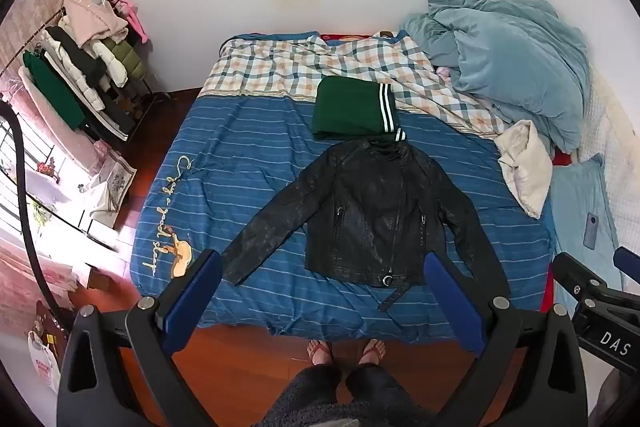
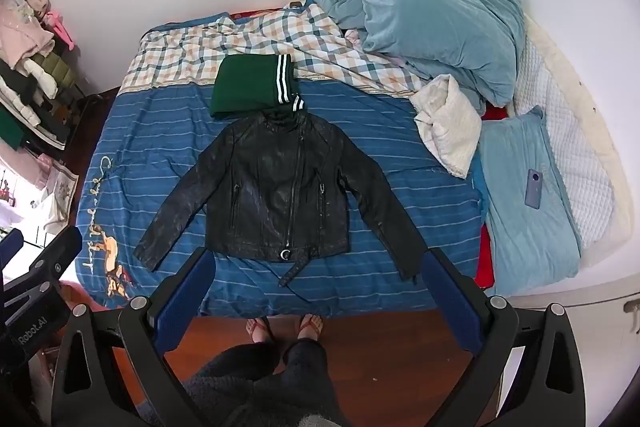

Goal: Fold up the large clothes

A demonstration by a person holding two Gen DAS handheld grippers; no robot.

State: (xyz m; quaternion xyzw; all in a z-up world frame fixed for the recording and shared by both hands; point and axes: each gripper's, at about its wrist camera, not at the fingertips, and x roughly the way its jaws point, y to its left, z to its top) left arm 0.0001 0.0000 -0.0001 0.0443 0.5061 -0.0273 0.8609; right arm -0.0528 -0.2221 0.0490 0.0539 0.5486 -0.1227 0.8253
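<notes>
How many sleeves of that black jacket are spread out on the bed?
2: one sleeve angles out to the picture's left, the other sleeve to its right, both flat on the blue striped sheet.

Bed (image 1: 240, 163) bears black jacket (image 1: 372, 211), green garment (image 1: 348, 109).

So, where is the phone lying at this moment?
The phone lies on the light blue pillow at the right side of the bed in both views, well to the right of the black jacket and beside the white quilted mattress.
</notes>
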